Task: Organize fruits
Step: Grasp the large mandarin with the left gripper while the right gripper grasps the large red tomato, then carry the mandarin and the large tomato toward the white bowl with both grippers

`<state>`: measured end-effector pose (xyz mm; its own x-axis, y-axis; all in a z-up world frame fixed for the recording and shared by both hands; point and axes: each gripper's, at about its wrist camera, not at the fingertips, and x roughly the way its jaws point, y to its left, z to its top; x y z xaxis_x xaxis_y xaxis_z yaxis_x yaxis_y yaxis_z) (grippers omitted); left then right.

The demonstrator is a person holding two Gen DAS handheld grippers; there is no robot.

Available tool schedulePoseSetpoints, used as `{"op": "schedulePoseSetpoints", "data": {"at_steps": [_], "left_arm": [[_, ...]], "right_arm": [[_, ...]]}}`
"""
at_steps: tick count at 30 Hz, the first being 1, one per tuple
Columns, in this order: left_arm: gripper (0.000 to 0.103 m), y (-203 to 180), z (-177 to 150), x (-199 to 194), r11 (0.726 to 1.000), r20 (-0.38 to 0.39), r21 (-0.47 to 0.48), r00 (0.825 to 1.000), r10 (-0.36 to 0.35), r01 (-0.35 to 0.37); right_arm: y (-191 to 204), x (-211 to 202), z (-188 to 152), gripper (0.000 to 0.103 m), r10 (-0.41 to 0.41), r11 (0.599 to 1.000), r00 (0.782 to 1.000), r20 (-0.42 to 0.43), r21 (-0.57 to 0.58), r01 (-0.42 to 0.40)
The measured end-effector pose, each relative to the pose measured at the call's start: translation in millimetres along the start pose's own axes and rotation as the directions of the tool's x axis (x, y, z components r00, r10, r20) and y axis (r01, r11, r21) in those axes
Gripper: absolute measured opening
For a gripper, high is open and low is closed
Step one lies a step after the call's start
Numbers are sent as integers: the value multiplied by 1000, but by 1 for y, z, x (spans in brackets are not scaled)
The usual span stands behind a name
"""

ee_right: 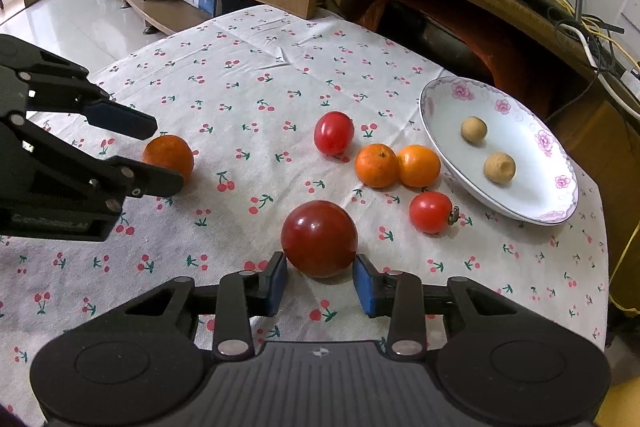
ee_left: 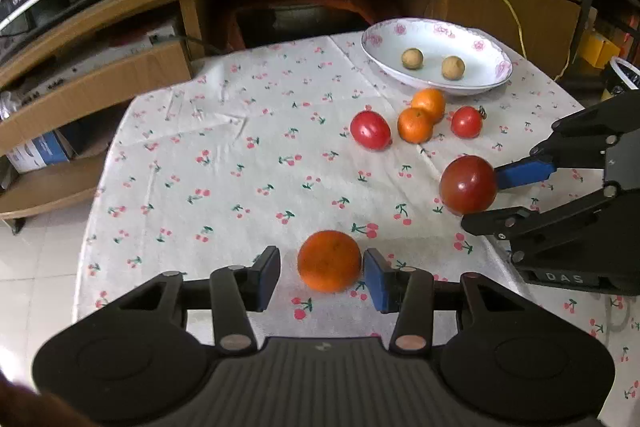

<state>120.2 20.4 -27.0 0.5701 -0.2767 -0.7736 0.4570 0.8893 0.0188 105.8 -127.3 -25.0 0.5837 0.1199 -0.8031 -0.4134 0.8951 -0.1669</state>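
Left gripper (ee_left: 322,277) tilted down, jaws straddling orange (ee_left: 329,261) (gap one side), right gripper (ee_right: 320,283) clamping tomato (ee_right: 319,238).

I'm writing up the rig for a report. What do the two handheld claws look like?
Both match. The left claw and right claw have matte black plastic bodies with a ribbed centre panel, round side caps, black linkage arms with silver rivets, and blue pads on the fingers. Pale lettering marks the side of the body. No cables or sleeves show.

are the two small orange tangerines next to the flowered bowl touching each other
Touching. In the right wrist view the left tangerine and the right tangerine press together with no cloth visible between them; the left wrist view shows them overlapping too.
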Motion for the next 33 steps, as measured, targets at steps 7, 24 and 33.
{"op": "schedulePoseSetpoints", "data": {"at_steps": [7, 24, 33], "left_arm": [[41, -7, 2, 10, 1000, -17, 1, 1000, 25, -25], [40, -23, 20, 3, 998, -30, 15, 998, 55, -54], [40, -38, 32, -1, 999, -17, 29, 999, 45, -44]], "right_arm": [[0, -1, -1, 34, -3, 1000, 1000, 1, 3, 3], [-8, -12, 1, 31, -15, 998, 1000, 16, 66, 14], [-17, -21, 3, 15, -20, 994, 999, 36, 112, 16]]}}
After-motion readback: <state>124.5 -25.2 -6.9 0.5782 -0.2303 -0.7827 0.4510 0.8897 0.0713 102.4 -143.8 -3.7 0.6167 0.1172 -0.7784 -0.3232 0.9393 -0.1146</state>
